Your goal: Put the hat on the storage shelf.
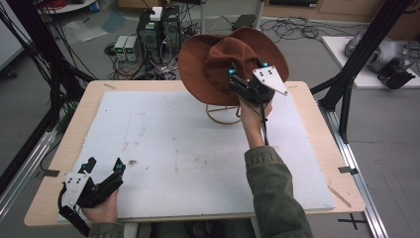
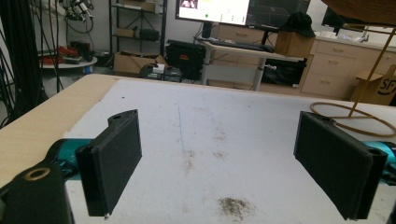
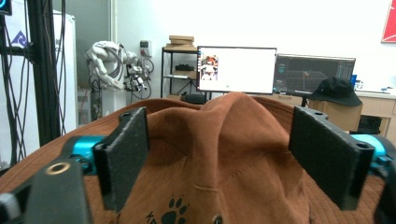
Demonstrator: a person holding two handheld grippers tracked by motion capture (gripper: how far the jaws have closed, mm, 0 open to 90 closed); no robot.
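Soft, perhaps overhead light; backgrounds slightly blurred.

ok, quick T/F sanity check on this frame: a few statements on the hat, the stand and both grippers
1. The brown hat sits on a wire stand. True.
2. The right gripper is shut on the hat's brim. False: its fingers stand open either side of the crown.
3. The left gripper holds a cloth. False: it is open with nothing between its fingers, low at the table's near left corner.
4. The hat carries a paw print. True.
5. The hat lies flat on the white mat. False: it is raised above it, tilted.
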